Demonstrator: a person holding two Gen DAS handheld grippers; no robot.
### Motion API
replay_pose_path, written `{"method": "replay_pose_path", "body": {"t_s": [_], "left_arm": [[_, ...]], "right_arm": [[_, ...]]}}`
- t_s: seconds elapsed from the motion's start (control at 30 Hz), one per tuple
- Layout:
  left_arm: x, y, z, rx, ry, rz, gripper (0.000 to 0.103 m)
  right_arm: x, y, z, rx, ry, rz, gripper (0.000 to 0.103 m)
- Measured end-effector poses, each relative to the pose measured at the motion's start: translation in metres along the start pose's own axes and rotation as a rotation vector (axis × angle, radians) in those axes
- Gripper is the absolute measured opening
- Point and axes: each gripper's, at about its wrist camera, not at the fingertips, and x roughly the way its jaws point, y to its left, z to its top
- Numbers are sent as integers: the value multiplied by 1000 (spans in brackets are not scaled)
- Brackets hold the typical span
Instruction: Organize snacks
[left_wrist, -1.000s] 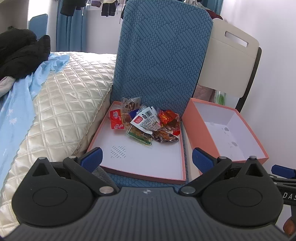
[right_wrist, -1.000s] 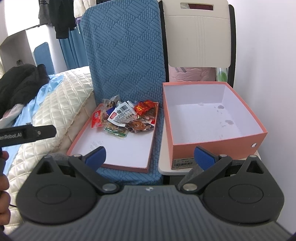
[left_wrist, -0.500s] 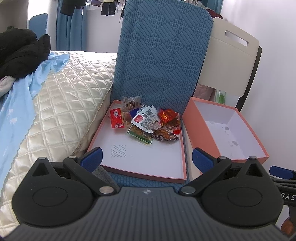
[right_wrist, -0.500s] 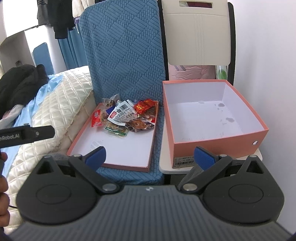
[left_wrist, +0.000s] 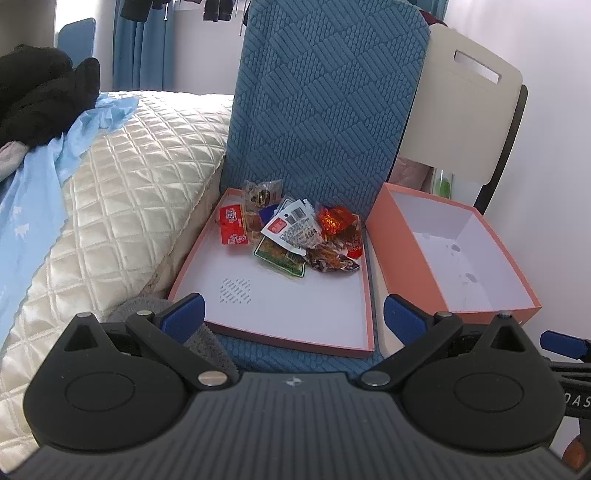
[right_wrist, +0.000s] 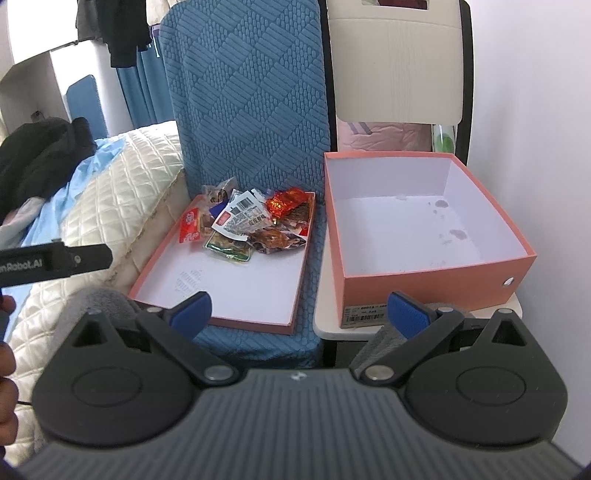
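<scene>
Very little differs from a second ago, and only the viewpoints have shifted. In the right wrist view the deep orange box (right_wrist: 424, 225) sits slightly lower and further right in the frame, its near right corner now closer to the right edge. The snack pile (right_wrist: 247, 225) and the shallow lid (right_wrist: 221, 273) under it have slid a touch lower too. In the left wrist view the snack pile (left_wrist: 291, 236) sits marginally lower in the centre. No snack has changed place within the pile.
</scene>
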Motion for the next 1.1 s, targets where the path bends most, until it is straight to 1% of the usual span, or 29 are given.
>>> {"method": "replay_pose_path", "body": {"t_s": [0.23,0.43,0.67,0.9,1.1], "left_arm": [[15,3,-1,-4,18,3,103],[29,7,6,-2,20,8,103],[48,9,20,11,15,2,103],[74,9,39,8,13,-14,103],[99,15,53,-17,14,-14,103]], "right_arm": [[10,2,-3,-13,8,48,103],[27,2,-3,-18,25,57,103],[46,3,2,-26,20,75,103],[63,7,12,-44,-21,75,103],[85,0,29,8,-45,66,103]]}}
